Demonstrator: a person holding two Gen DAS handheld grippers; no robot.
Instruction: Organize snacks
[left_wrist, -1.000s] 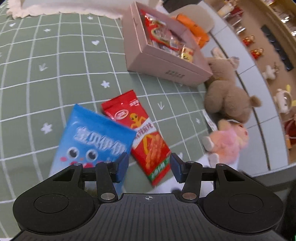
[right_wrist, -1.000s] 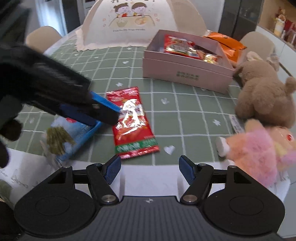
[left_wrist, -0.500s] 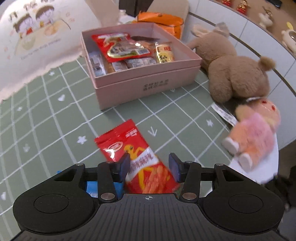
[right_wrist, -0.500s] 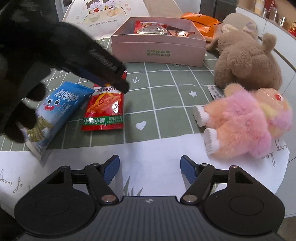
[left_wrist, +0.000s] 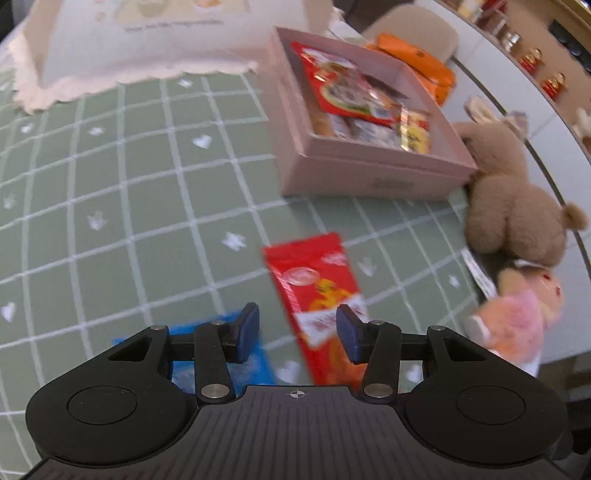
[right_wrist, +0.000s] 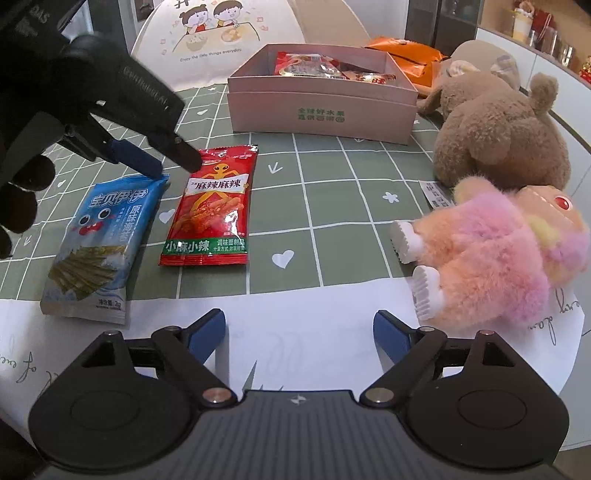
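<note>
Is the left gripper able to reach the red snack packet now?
Probably yes. The left gripper hovers open over the far end of the red snack packet, which lies flat, apart from the blue seaweed packet; nothing covers it.

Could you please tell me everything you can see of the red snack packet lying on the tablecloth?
The red snack packet is a flat, glossy foil-like pouch, sealed, with a yellow cartoon figure, pictured fried sticks, Chinese lettering and a green band at its near end. It lies face up on the green checked tablecloth, nearly lengthwise toward the pink box and apart from it. The blue seaweed packet lies close beside it. The left gripper hovers by its far end with jaws open; contact cannot be told.
</note>
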